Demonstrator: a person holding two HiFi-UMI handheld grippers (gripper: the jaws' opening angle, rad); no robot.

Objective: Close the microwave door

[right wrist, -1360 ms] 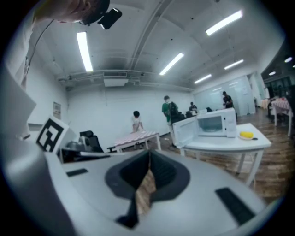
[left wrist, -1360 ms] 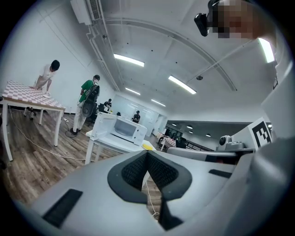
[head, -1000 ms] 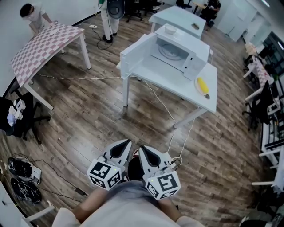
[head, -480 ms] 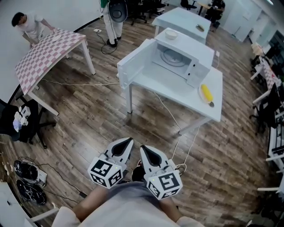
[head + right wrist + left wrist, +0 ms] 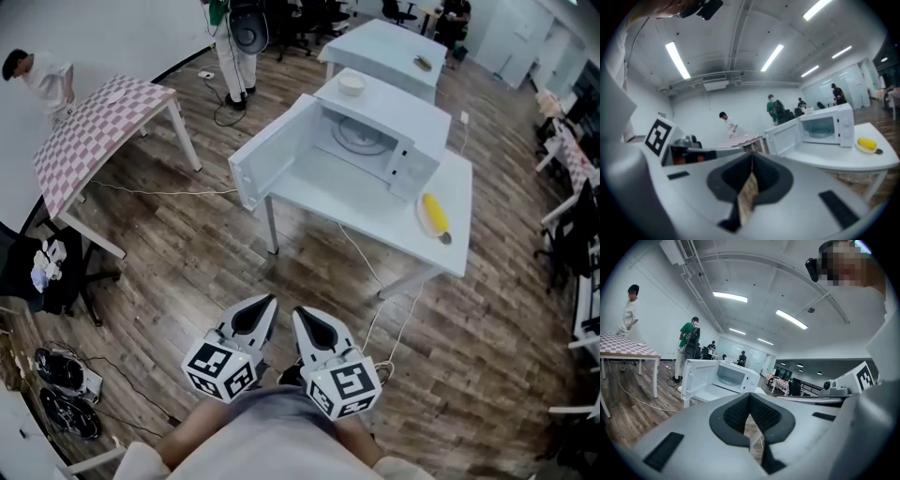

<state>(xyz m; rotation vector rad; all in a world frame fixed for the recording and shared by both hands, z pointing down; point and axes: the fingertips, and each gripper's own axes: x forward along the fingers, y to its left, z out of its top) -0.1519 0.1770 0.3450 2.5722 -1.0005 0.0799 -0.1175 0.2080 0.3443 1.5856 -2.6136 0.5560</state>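
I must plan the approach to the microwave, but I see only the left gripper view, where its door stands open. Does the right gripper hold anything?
Observer: No. In its own view the right gripper has its jaws together, nothing between them.
Operator: Is something on the table beside the microwave?
Observer: Yes. The head view shows a yellow item on a plate, on the table right of the microwave.
Operator: And the floor on the way?
Observer: A white cable runs from under the table across the wooden floor toward the person.
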